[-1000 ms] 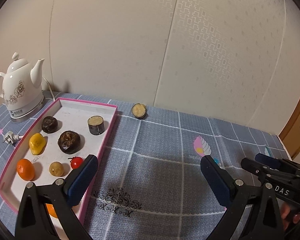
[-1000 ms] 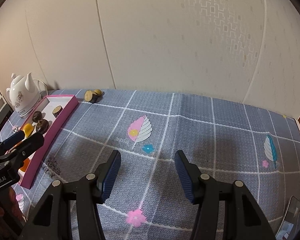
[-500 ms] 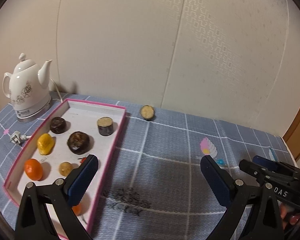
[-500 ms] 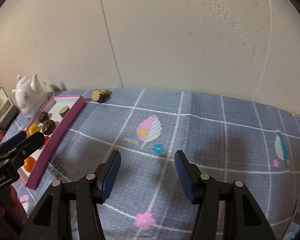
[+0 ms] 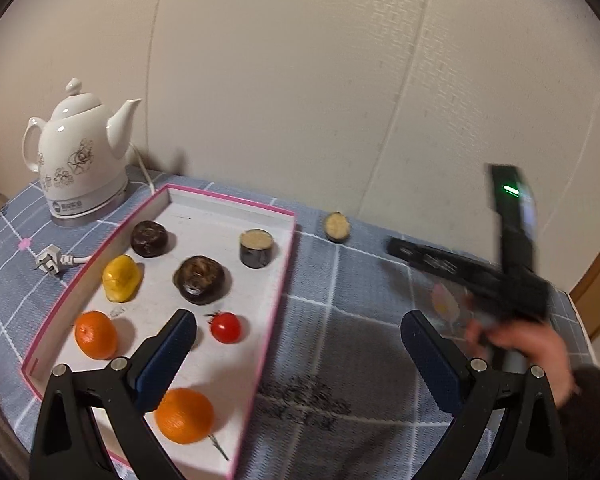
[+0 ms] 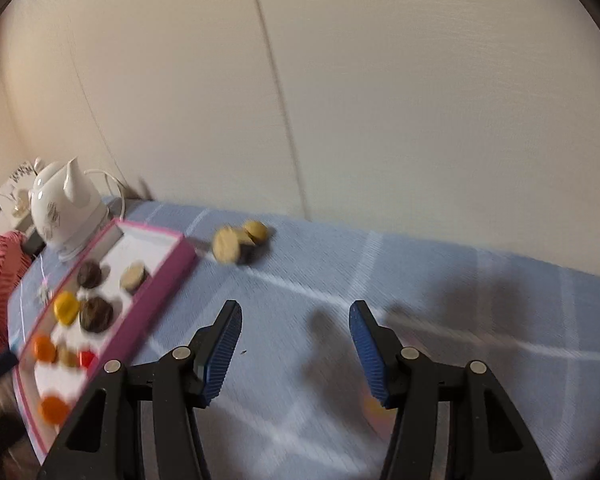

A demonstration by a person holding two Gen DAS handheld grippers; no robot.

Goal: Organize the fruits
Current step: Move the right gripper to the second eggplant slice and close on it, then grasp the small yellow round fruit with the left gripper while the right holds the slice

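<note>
Counting from the left wrist view: one pink-rimmed tray point(image 5: 288, 240) at centre-left on the blue checked surface point(image 5: 340, 344), holding seven pieces. Two oranges point(image 5: 95, 334), one at lower left and one near the bottom edge by the left claw's finger; one yellow fruit point(image 5: 120, 278); one cherry tomato point(image 5: 225, 327); two dark brown round fruits point(image 5: 199, 279), one mid-tray and one toward the upper left; one dark-skinned cut cylinder point(image 5: 255, 248) with a pale top, standing upright near the tray's right rim. The right wrist view, blurred, shows one more small tan piece among the oranges and tomato. Outside the tray, just right of its far corner, one cut piece point(image 5: 336, 227) lies on the cloth; the right wrist view shows what looks like two or three pale-faced pieces point(image 6: 240, 240) clustered there, exact number unclear. One white kettle point(image 5: 76, 164) at upper left, one plug point(image 5: 50, 260) beside it. Left claw point(image 5: 300, 340) spread wide, nothing between its fingers. Right claw point(image 6: 296, 348) partly open, empty, above bare cloth; a hand point(image 5: 520, 344) grips it at right of frame.
</note>
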